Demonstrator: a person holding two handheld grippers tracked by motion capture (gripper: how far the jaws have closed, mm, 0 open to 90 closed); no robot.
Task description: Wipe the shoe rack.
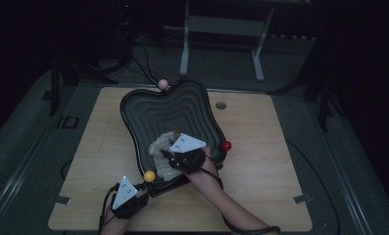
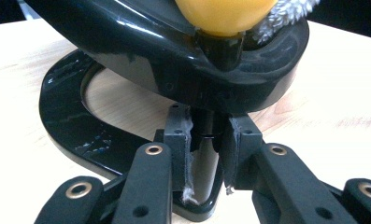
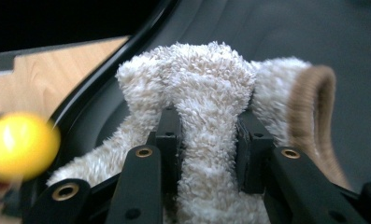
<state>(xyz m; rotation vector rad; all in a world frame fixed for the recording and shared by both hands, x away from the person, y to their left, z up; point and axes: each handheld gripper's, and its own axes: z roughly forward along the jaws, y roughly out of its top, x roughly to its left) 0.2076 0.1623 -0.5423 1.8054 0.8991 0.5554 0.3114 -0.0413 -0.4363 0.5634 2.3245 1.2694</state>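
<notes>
A black, wavy-ribbed tray (image 1: 182, 105) stands tilted on a black ring base (image 2: 66, 121) on the wooden table (image 1: 260, 161). Yellow (image 1: 149, 176), red (image 1: 226, 145) and pink (image 1: 162, 83) balls sit at its rim. A fluffy cream cloth (image 1: 158, 147) with a brown ribbed cuff lies in the tray's near end. My right gripper (image 1: 165, 159) is shut on a fold of the cloth (image 3: 206, 84), pads (image 3: 171, 135) pressed into the pile. My left gripper (image 1: 144, 188) reaches under the tray's near edge, its jaws (image 2: 206, 135) shut on the black post of the stand, below the yellow ball (image 2: 223, 14).
Bare tabletop lies left and right of the tray. A round grey cable hole (image 1: 221, 105) sits behind the tray on the right. Beyond the table's far edge stand a white frame's legs (image 1: 184, 49), dark stands and floor cables (image 1: 143, 63).
</notes>
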